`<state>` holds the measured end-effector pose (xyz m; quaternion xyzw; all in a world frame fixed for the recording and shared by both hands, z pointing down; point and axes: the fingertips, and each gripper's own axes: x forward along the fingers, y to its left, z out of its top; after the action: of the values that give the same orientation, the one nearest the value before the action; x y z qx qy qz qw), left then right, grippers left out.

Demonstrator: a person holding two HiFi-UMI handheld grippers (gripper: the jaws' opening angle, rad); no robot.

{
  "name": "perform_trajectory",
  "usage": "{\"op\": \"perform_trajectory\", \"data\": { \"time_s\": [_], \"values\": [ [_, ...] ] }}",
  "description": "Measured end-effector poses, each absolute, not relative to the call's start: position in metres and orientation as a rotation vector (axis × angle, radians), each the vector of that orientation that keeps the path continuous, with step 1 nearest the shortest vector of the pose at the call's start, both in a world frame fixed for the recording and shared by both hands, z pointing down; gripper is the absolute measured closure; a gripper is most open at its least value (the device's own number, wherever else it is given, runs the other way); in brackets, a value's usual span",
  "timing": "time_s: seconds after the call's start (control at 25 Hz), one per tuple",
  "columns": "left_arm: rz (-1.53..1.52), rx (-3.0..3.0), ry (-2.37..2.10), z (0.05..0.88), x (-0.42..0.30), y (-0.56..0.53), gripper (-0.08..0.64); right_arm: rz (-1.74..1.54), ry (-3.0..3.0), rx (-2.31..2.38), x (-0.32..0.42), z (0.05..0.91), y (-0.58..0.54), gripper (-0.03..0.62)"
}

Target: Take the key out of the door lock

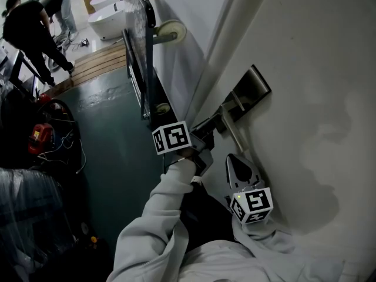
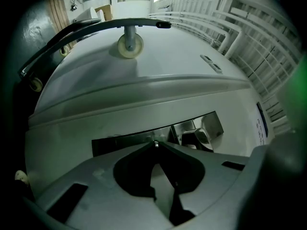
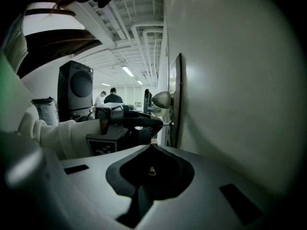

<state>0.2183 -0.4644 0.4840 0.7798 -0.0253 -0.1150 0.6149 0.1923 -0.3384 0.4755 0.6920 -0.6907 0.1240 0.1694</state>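
Observation:
A dark metal lock plate point(image 1: 254, 86) with a lever handle point(image 1: 235, 122) sits on the white door point(image 1: 317, 69). My left gripper point(image 1: 218, 117) reaches up to the plate's lower part. In the left gripper view its jaws point(image 2: 155, 147) meet around a small metal key point(image 2: 155, 144) that sticks out of the plate point(image 2: 129, 143). The right gripper view shows that gripper point(image 3: 160, 122) from the side, its tips on the key point(image 3: 168, 124) at the plate point(image 3: 178, 99). My right gripper point(image 1: 233, 159) hangs shut just below the handle, close to the door, holding nothing.
A wheeled rack with a glass panel point(image 1: 140, 46) stands along the wall left of the door. A person point(image 1: 26, 25) works at the far left near a white fixture point(image 1: 108, 17). A red tool point(image 1: 40, 138) and cables lie on the dark floor.

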Motion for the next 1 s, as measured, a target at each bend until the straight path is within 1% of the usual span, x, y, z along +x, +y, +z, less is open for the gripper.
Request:
{"op": "perform_trajectory", "data": {
  "time_s": [0.36,1.0],
  "values": [
    [-0.263,1.744,-0.084,0.486,0.215,-0.465,0.534,0.364,-1.974,1.957,0.188,0.478,-0.336,0.540],
    [-0.285,1.745,-0.160,0.493,0.170,-0.460,0.534,0.372,-2.015,1.945,0.173,0.478,-0.338,0.540]
  ]
}}
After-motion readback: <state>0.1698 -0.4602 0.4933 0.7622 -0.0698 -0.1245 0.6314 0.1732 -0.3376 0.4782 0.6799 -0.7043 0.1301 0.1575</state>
